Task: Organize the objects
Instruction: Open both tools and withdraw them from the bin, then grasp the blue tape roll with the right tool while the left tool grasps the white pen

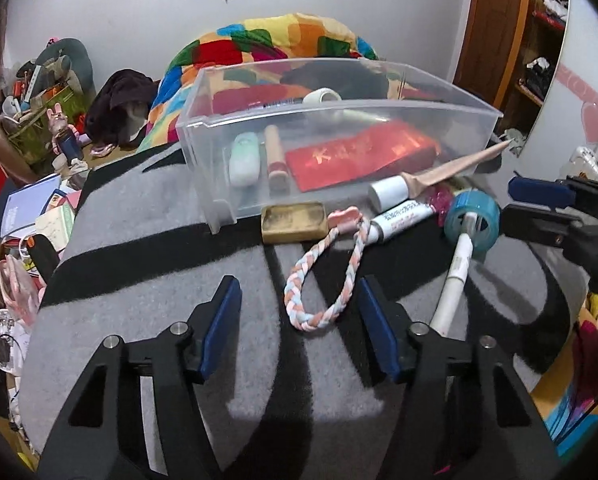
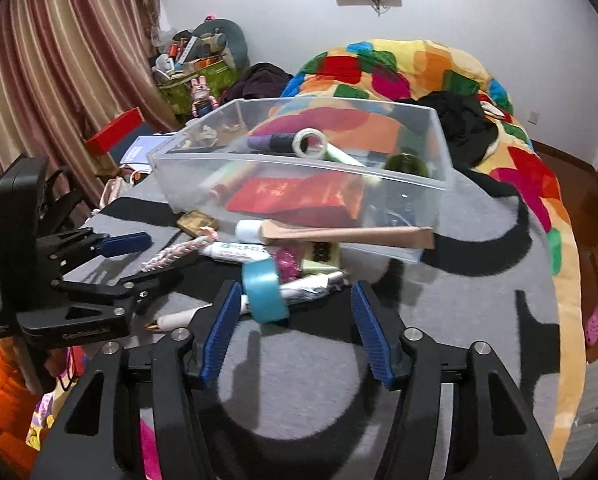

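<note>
Grey-and-black blanket point(image 1: 147, 264) spread over the bed, carrying everything below. Clear plastic bin point(image 1: 419, 120) at the middle of it, the landmark here, open-topped and partly filled: red packet point(image 1: 359, 156) flat on its floor, pale green case point(image 1: 243, 158) and tan tube point(image 1: 275, 156) side by side toward its left end, white tape ring point(image 2: 310, 142) propped higher up among the contents.

Along the bin's near wall, outside it: brass-coloured tin point(image 1: 293, 220) touching the wall, brown paper-wrapped stick point(image 2: 351, 235) lying along the wall with its white cap point(image 1: 389, 192) at one end, white printed tube point(image 1: 403, 218) just in front of that. Braided pink-and-blue loop point(image 1: 319, 276) stretched from the tin toward the near side. Blue tape roll point(image 1: 473, 216) standing on edge near the bin's right end, a long white stick point(image 1: 457, 280) lying close against it.

Left claw point(image 1: 299, 320) in front of the bin, fingers wide apart, braided loop lying between them, nothing gripped. Right claw point(image 2: 295, 320) also in front of the bin, spread apart, blue tape roll just ahead of its left finger point(image 2: 221, 320), not clamped.
</note>
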Action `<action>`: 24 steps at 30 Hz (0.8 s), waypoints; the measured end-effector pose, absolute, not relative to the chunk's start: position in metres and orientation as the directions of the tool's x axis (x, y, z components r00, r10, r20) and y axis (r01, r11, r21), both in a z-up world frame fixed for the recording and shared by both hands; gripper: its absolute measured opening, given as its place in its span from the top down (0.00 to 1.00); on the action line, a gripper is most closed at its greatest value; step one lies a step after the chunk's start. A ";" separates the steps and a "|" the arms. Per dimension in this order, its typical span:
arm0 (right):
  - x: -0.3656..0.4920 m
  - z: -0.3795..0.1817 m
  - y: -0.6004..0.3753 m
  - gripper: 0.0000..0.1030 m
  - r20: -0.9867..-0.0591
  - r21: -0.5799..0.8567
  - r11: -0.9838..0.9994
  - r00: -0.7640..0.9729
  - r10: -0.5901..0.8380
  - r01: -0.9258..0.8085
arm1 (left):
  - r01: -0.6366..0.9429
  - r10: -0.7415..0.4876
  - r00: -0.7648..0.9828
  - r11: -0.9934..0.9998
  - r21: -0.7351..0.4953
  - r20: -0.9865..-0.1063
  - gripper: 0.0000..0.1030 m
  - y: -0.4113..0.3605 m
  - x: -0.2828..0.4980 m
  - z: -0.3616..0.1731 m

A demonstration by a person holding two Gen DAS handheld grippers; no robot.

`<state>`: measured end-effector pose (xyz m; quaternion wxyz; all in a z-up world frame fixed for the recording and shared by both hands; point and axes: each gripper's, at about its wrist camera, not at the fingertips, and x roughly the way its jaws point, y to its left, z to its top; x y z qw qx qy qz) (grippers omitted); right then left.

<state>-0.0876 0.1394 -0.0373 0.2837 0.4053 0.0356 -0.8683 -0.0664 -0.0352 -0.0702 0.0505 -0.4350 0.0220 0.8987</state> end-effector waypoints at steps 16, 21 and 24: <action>-0.084 -0.038 0.119 0.84 -0.722 0.161 -0.797 -0.481 -0.498 0.582 | -0.097 0.085 -0.683 -0.995 -0.025 -0.725 0.94 -0.040 -0.053 -0.055; -0.079 -0.026 0.123 0.84 -0.691 0.176 -0.787 -0.494 -0.527 0.592 | -0.100 0.100 -0.711 -0.994 -0.040 -0.696 0.94 -0.041 -0.046 -0.039; -0.078 -0.019 0.125 0.84 -0.678 0.176 -0.785 -0.505 -0.534 0.595 | -0.106 0.111 -0.731 -0.993 -0.049 -0.674 0.94 -0.040 -0.044 -0.027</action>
